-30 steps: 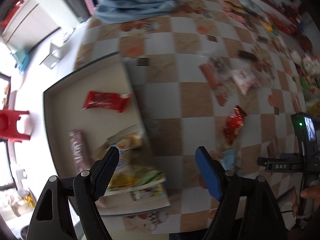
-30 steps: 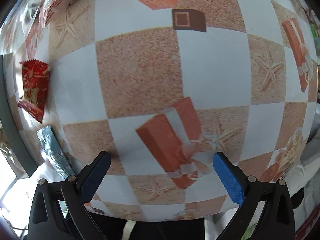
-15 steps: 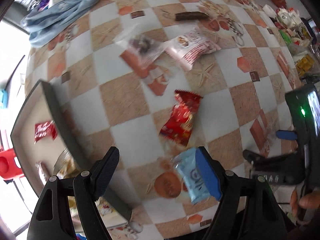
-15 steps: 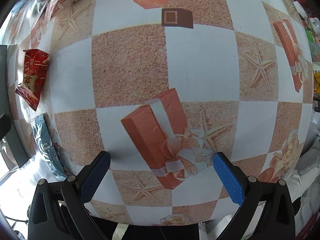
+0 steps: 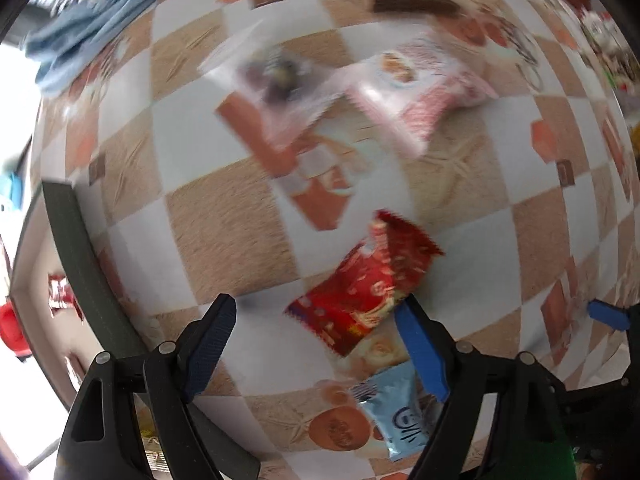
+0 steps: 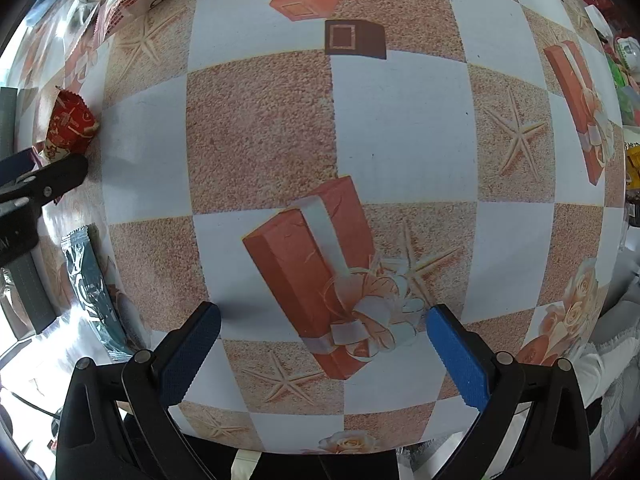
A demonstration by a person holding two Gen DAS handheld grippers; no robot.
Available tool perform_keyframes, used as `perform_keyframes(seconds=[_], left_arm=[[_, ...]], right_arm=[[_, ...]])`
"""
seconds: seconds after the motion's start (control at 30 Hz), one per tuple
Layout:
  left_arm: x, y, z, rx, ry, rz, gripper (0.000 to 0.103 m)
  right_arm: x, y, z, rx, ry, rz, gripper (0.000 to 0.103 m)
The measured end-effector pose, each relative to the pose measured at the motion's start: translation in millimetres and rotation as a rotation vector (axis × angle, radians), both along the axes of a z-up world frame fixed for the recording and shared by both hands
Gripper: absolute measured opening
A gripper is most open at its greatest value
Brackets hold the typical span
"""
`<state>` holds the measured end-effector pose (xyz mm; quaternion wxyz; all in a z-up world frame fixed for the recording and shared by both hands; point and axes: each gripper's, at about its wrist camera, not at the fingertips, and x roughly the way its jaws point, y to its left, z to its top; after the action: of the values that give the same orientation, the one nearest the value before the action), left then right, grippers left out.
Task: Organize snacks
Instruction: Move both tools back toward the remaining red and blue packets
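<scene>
A red snack packet (image 5: pixel 364 284) lies flat on the checked tablecloth. My left gripper (image 5: pixel 316 340) points straight down over it, jaws opening. The packet's lower end sits between them, close to the blue right pad (image 5: pixel 420 352), and neither pad presses on it. A light blue packet (image 5: pixel 396 412) lies just nearer to me. In the right wrist view my right gripper (image 6: pixel 324 352) is open over a printed gift-box pattern, with nothing between its fingers. That view shows the red packet (image 6: pixel 70 124) at far left, beside a left gripper finger (image 6: pixel 44 184).
A dark-rimmed tray (image 5: pixel 80 264) at the left holds a red wrapper (image 5: pixel 60 296). Farther off lie a pink-white packet (image 5: pixel 420 96), a clear packet (image 5: pixel 276 76), a brown bar (image 5: pixel 416 2) and a blue cloth (image 5: pixel 92 28). More snacks crowd the right edge.
My left gripper has swung from above the tray out over the table and sunk toward the red packet. The right gripper's view has shifted a little, and the left gripper's finger has come into its left edge.
</scene>
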<state>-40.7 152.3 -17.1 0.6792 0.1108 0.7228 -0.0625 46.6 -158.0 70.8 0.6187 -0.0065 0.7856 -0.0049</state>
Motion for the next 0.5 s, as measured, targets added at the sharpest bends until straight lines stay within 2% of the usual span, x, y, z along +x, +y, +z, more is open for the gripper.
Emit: perform_keyframes(seconds=[0.13,0.2,0.4,0.5], left_arm=[[-0.4,9.8,-2.8,-0.011,0.010,0.030,0.089],[0.3,6.0,0.2,0.026,-0.017,0.012,0.089],[-4.9,-28.3,9.8,0.034,-0.066,-0.141,0.089],[-2.7,-51.4,4.4,0.033,-0.054,-0.198,0.088]], right_arm=[[1.0,-0.1,-3.3,0.000,0.008,0.000,0.103],[2.3,-0.5,-7.6,0.001,0.015,-0.002,0.103],[3.9,1.0,-10.8,0.002,0.016,0.003,0.103],[3.9,0.8,-10.4,0.002,0.011,0.003,0.103]])
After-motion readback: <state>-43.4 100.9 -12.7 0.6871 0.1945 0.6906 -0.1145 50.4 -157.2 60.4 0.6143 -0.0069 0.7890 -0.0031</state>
